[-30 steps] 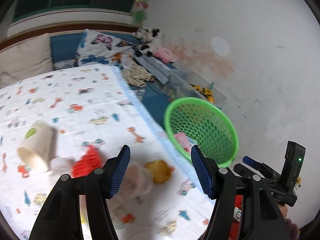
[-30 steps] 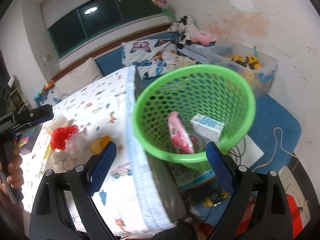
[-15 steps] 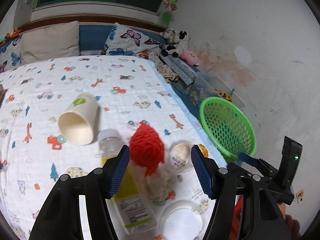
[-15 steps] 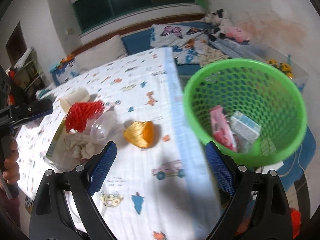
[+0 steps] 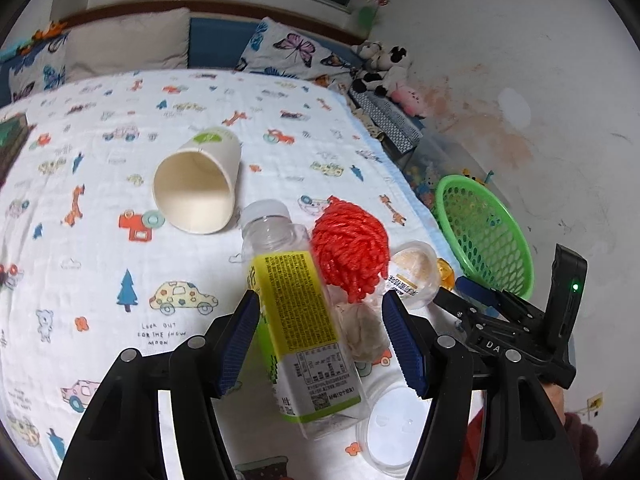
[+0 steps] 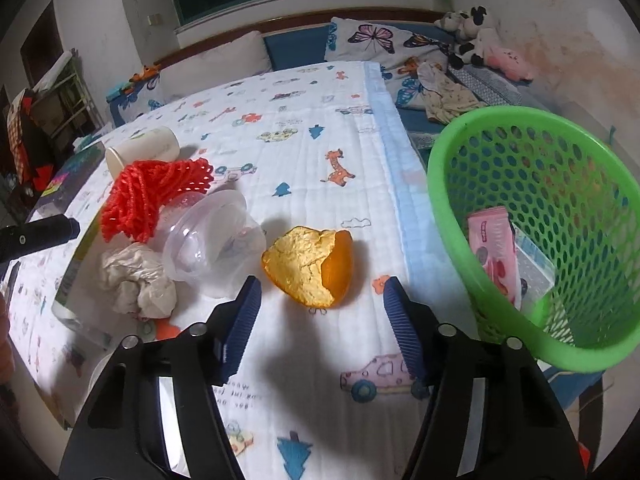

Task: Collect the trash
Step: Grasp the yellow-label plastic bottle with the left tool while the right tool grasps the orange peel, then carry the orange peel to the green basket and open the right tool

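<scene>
Trash lies on the printed bed sheet [image 5: 100,280]. My left gripper [image 5: 322,340] is open, its jaws on either side of a clear plastic bottle [image 5: 300,320] with a yellow-green label, not gripping it. Beside it are a red mesh net [image 5: 350,252], a crumpled tissue [image 5: 362,334], a clear cup [image 5: 412,276] and a paper cup [image 5: 196,192]. My right gripper [image 6: 322,328] is open just in front of an orange peel [image 6: 310,266]. The green basket [image 6: 532,236] at right holds a pink wrapper [image 6: 494,252] and a carton.
A clear plastic lid [image 5: 394,428] lies near the bed's front edge. Pillows [image 6: 380,40] and plush toys [image 6: 480,36] sit at the head of the bed. A wall [image 5: 520,60] runs along the right side. A shelf [image 6: 52,108] stands at the left.
Both grippers swung left from the basket toward the trash pile and moved closer. The bottle now sits between my left jaws; the orange peel is centred before my right jaws.
</scene>
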`<state>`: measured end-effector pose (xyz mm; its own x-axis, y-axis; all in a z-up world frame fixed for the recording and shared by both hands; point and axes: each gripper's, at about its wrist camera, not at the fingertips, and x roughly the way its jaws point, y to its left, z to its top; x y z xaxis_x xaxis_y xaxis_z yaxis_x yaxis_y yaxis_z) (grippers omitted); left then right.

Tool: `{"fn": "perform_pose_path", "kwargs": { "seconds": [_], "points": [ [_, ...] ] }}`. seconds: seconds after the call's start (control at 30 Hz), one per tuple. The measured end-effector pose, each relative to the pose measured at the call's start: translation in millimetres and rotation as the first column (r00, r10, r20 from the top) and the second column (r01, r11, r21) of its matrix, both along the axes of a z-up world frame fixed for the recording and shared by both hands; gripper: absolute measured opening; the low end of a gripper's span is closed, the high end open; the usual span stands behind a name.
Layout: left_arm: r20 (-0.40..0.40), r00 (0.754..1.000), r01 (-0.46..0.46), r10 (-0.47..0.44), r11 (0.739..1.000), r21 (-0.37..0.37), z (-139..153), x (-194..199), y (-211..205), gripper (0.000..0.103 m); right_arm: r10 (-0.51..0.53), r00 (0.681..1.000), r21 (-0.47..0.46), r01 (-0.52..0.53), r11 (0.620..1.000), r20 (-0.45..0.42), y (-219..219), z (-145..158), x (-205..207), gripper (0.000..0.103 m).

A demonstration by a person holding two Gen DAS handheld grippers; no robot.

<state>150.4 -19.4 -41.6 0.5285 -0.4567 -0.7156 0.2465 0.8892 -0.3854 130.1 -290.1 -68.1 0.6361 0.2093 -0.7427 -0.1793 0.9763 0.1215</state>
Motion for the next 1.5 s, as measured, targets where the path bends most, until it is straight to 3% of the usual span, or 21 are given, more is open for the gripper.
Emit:
{"fn": "perform_pose_path", "kwargs": {
  "seconds": [0.3,0.47,0.53,0.93,1.27,1.5],
  "points": [
    [-0.045,0.999,-0.022,0.024,0.999,0.050,-11,18,-9,0.061,0.020,1.000,-0.034,-0.020,0.999,0.008,9,-3,9,0.057],
    [-0.047,0.998,-0.030,0.035,0.993,0.117,-15,23,-11,0.052,0.019,1.000,-0.049,-0.018,0.999,0.016,10,-3,11,0.055],
    [-0.057,0.998,-0.025,0.031,0.995,0.097,-16,25,-7,0.050,0.021,1.000,-0.048,-0.020,0.999,0.016,11,-3,11,0.055],
    [-0.085,0.995,-0.031,0.045,0.986,0.165,-19,39,-19,0.051,0.018,1.000,-0.045,-0.017,0.999,0.011,12,-8,17,0.056],
    [-0.089,0.995,-0.026,0.040,0.988,0.151,-24,45,-14,0.049,-0.010,1.000,-0.023,0.010,1.000,0.015,4,-7,14,0.047],
    [-0.050,0.998,-0.028,0.033,0.994,0.103,-7,24,3,0.049,-0.029,0.999,0.018,0.028,0.999,0.019,-7,1,4,0.042]
  ]
}}
